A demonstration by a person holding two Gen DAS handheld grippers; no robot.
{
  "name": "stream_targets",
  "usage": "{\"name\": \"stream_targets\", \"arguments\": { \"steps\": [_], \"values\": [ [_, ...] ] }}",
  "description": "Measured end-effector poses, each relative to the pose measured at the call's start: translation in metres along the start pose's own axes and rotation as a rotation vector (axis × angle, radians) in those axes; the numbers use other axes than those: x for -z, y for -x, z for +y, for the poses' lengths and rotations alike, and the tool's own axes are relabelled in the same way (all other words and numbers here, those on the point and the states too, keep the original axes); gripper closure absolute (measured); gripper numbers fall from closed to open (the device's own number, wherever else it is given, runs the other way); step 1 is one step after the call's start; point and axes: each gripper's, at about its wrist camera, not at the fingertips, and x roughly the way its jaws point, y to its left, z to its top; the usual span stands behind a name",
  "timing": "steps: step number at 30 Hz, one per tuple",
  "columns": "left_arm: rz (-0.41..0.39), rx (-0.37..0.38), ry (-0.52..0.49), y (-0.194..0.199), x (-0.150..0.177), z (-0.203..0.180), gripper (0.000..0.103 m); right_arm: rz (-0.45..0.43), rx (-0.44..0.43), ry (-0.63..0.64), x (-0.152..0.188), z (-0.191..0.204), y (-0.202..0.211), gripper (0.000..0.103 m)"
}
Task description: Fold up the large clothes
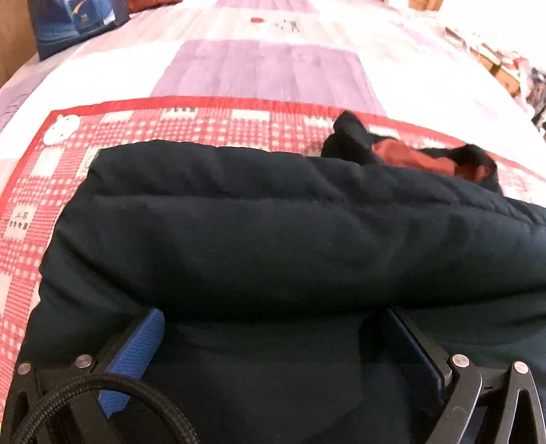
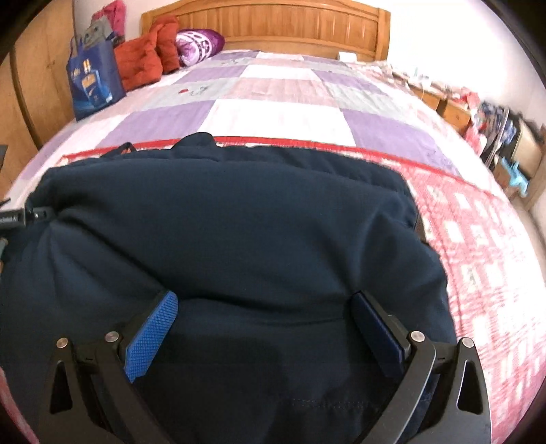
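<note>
A large dark navy padded jacket (image 1: pixel 273 232) lies folded into a thick bundle on a red and white checked mat (image 1: pixel 30 218). Its rust-red lining (image 1: pixel 413 157) shows at the far right end. My left gripper (image 1: pixel 273 317) is open, its blue pads spread wide just above the near edge of the jacket. In the right wrist view the same jacket (image 2: pixel 221 222) fills the middle, and my right gripper (image 2: pixel 266 304) is open over its near edge. Neither gripper holds any cloth. Part of the left gripper (image 2: pixel 17 217) shows at the jacket's left side.
The mat (image 2: pixel 477 239) lies on a bed with a purple and white patchwork quilt (image 2: pixel 273 106). A blue bag (image 2: pixel 94 82), orange cushions (image 2: pixel 143 61) and a purple pillow (image 2: pixel 199 44) sit at the far left by the wooden headboard (image 2: pixel 266 27). Cluttered furniture (image 2: pixel 505 143) stands right of the bed.
</note>
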Motion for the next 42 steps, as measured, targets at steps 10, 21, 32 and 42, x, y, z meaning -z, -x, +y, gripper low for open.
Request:
{"name": "stream_targets", "arguments": {
  "steps": [10, 21, 32, 42],
  "values": [
    [-0.063, 0.118, -0.126, 0.01, -0.001, -0.073, 0.0, -0.039, -0.145, 0.221, -0.046, 0.118, -0.008, 0.0],
    [0.033, -0.02, 0.058, -0.023, -0.023, 0.073, 0.0, 0.163, 0.099, -0.271, -0.046, -0.12, -0.07, 0.0],
    [0.042, 0.22, 0.285, -0.011, -0.025, 0.116, 0.004, 0.196, 0.003, -0.363, -0.027, -0.145, -0.094, 0.0],
    [-0.208, -0.004, -0.139, 0.101, 0.042, 0.023, 0.004, -0.156, 0.013, -0.089, -0.017, -0.051, 0.039, 0.0]
  ]
}}
